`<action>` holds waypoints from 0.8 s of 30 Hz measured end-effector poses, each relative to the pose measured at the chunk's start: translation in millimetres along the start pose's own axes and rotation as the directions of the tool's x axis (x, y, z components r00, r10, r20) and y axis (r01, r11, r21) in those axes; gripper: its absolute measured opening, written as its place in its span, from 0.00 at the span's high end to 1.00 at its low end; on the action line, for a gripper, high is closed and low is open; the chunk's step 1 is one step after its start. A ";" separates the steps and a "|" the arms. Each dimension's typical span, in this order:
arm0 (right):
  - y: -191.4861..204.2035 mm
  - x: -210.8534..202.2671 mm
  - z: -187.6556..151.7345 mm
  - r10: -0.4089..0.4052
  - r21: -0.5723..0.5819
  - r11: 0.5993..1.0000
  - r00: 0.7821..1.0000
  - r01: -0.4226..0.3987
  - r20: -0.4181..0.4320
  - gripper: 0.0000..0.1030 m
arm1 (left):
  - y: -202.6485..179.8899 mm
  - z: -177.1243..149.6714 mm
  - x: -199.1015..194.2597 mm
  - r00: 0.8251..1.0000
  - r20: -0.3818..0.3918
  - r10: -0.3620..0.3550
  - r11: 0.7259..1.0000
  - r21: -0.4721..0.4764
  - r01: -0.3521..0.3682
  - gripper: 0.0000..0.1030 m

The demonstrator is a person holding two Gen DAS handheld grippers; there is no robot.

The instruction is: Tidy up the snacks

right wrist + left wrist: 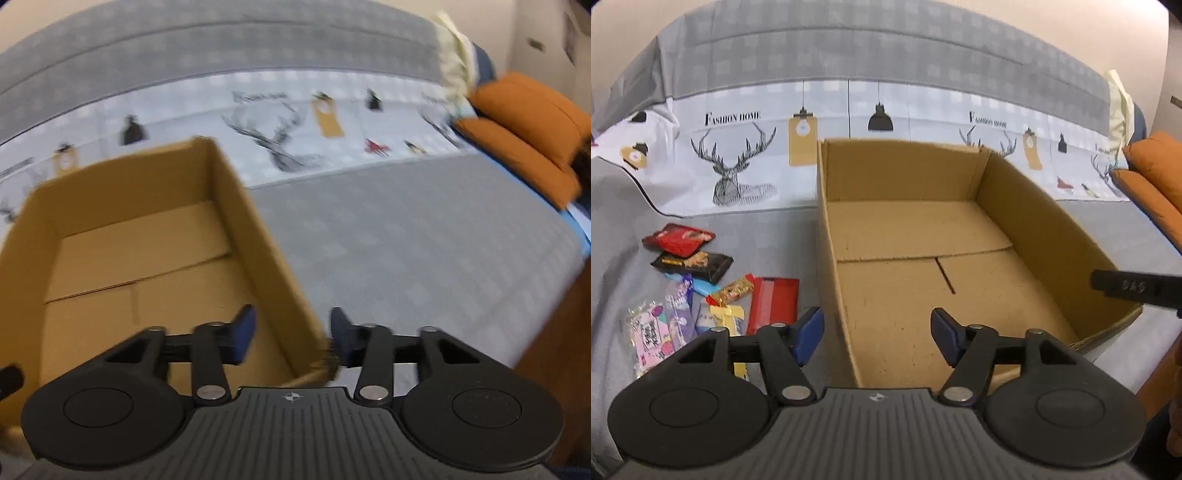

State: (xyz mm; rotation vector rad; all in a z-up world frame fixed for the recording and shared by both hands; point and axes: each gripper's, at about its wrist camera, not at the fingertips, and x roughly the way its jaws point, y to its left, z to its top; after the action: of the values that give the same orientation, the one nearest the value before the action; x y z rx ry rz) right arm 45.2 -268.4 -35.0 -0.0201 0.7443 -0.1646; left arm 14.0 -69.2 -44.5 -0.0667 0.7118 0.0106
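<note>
An empty open cardboard box [1034, 221] sits on a grey bedspread. Left of it lies a cluster of snacks: a red packet [679, 240], a black packet [692, 264], a flat red wrapper [774, 306], a purple bar [679, 314] and a pink packet [650, 332]. My left gripper [877, 332] is open above the box's near left wall, which runs between its blue pads untouched. My right gripper [291, 334] is open astride the near right corner of the box [251, 240]. One of its black fingers [1137, 291] shows at the right edge of the left wrist view. Neither gripper holds anything.
A white sheet printed with deer and lamps [738, 166] lies behind the box. Two orange cushions [524, 122] lie at the far right. Bare grey bedspread [406, 240] stretches right of the box. A brown wooden edge [554, 332] borders the bed on the right.
</note>
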 end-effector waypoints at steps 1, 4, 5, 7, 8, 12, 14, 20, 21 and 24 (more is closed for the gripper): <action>4.2 -4.6 -1.9 0.003 -0.021 1.000 1.000 -0.003 0.012 0.42 | 0.0 -0.2 -3.9 1.000 0.009 0.000 1.000 0.002 0.000 0.30; 13.2 -16.6 -7.1 0.035 -0.034 0.999 0.999 -0.034 0.037 0.38 | 1.2 0.1 -12.3 1.000 0.026 -0.006 1.000 -0.003 0.007 0.26; 17.3 -21.1 -9.1 0.043 -0.036 0.998 0.998 -0.041 0.050 0.41 | 1.6 0.0 -15.4 0.999 0.037 -0.009 1.000 -0.003 0.009 0.25; 21.9 -26.6 -5.0 0.054 -0.050 0.997 0.996 -0.050 0.075 0.40 | 1.5 0.7 -19.8 0.998 0.058 -0.011 1.000 0.003 0.010 0.23; 20.4 -28.3 -1.3 0.054 -0.063 0.997 0.993 -0.048 0.101 0.37 | 1.0 1.4 -21.8 0.997 0.070 -0.012 1.000 0.007 0.012 0.22; 40.8 -38.0 -15.8 0.106 -0.081 0.993 0.969 -0.090 0.222 0.16 | -1.9 2.8 -28.0 0.992 0.121 -0.018 1.000 0.017 0.016 0.21; 44.0 -40.0 -14.2 0.131 -0.109 0.988 0.961 -0.107 0.245 0.14 | -4.5 3.7 -29.9 0.990 0.143 -0.022 1.000 0.014 0.020 0.20; 54.4 -48.2 -8.4 0.152 -0.130 0.984 0.945 -0.118 0.291 0.14 | -8.6 3.8 -30.1 0.988 0.156 -0.017 1.000 0.025 0.014 0.18; 55.5 -41.1 -11.3 0.133 -0.135 0.986 0.963 -0.103 0.236 0.14 | -7.4 3.9 -30.6 0.987 0.157 -0.019 1.000 0.023 0.016 0.18; 51.2 -41.0 -11.6 0.163 -0.109 0.984 0.964 -0.143 0.209 0.14 | -4.0 5.6 -31.1 0.988 0.151 -0.033 0.999 0.022 0.030 0.18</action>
State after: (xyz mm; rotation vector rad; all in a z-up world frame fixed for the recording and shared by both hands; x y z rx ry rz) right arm 15.0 -210.9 -19.9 -0.0680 0.5321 0.0203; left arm -5.8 -72.4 -19.7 -0.0579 0.5592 -0.0214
